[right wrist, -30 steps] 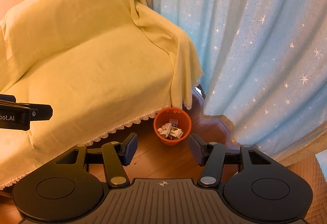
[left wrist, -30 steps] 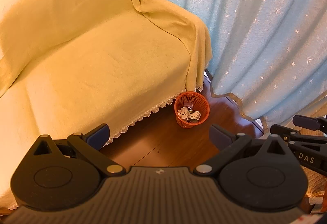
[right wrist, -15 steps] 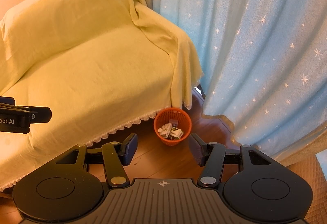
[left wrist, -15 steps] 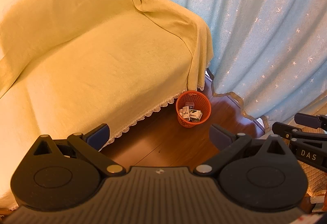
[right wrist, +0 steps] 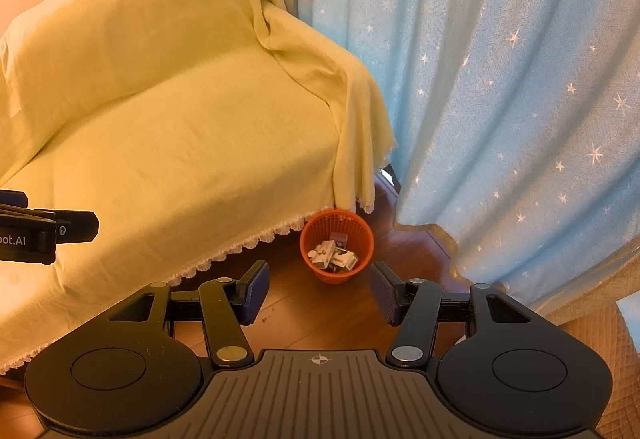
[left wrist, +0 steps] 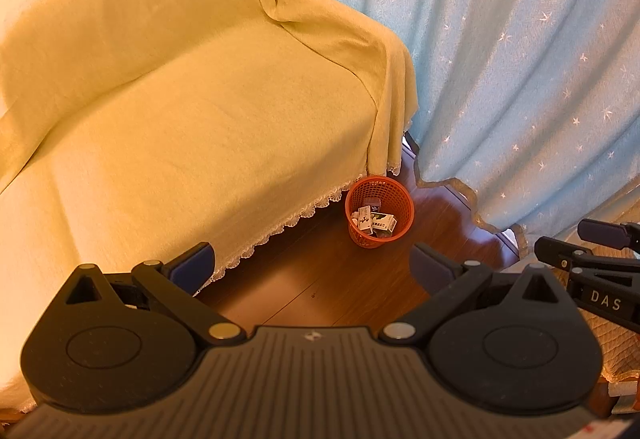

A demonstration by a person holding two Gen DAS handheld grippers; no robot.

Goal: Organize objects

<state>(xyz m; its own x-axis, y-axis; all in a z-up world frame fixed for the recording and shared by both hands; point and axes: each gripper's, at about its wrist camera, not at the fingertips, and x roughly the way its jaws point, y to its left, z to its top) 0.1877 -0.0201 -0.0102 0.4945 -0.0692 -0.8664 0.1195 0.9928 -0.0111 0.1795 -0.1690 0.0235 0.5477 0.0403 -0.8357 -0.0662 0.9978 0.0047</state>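
A small orange mesh basket (left wrist: 379, 211) (right wrist: 337, 251) stands on the wooden floor by the sofa's front right corner. Several small white boxes (left wrist: 374, 221) (right wrist: 334, 256) lie inside it. My left gripper (left wrist: 312, 266) hangs high above the floor, open wide, nothing between its blue pads. My right gripper (right wrist: 320, 293) is open too and holds nothing; the basket shows just beyond the gap between its fingers. Each gripper appears at the edge of the other's view.
A sofa under a yellow throw (left wrist: 192, 111) (right wrist: 172, 127) fills the left. A light blue star-patterned curtain (left wrist: 520, 59) (right wrist: 512, 79) hangs on the right, its hem reaching the brown wooden floor (left wrist: 320, 287). A quilted tan surface (right wrist: 600, 351) lies at the lower right.
Both cameras have drifted slightly; the basket sits a little further right in the left wrist view. Both grippers stay open with nothing in them.
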